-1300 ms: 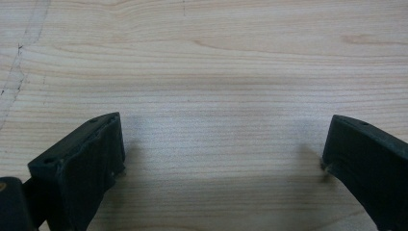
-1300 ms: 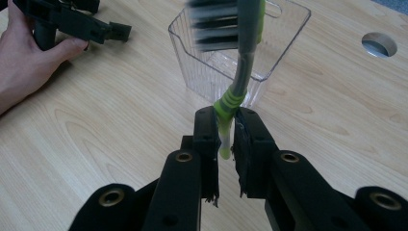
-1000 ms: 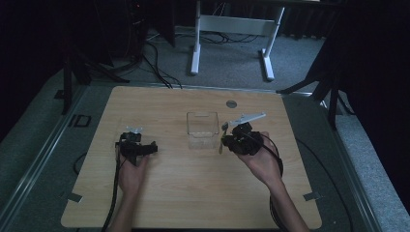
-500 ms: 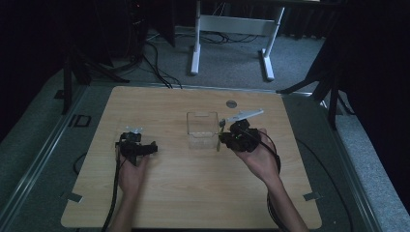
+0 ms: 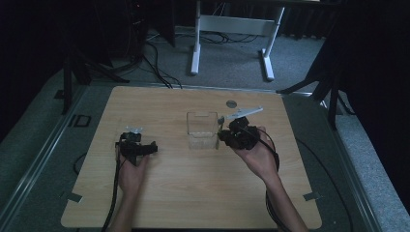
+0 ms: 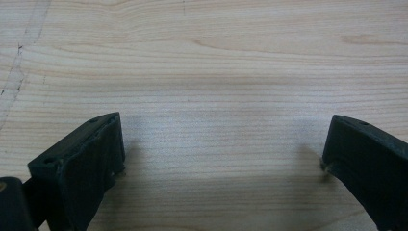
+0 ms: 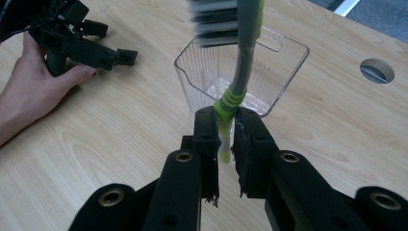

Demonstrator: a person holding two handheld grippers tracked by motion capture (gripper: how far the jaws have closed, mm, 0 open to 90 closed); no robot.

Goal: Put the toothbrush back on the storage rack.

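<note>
Now the right gripper [image 5: 223, 136], clamped on a green toothbrush [image 7: 239, 77], has edged closer to the clear bin [image 5: 202, 129] (ready to drop); the left gripper [image 5: 153, 147] rests spread open.

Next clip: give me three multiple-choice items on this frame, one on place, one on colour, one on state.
1. Where is the clear bin?
A. between the hand-held grippers
B. on the floor
C. at the table's near edge

2. The toothbrush handle is
A. red
B. green and grey
C. blue

3. The left hand-held gripper is
A. open over bare wood
B. shut on the toothbrush
C. inside the bin

Key: 1 A, the high view shows it mid-table; 2 B, seen in the right gripper view; 3 A, its jaws stand wide apart.
</note>
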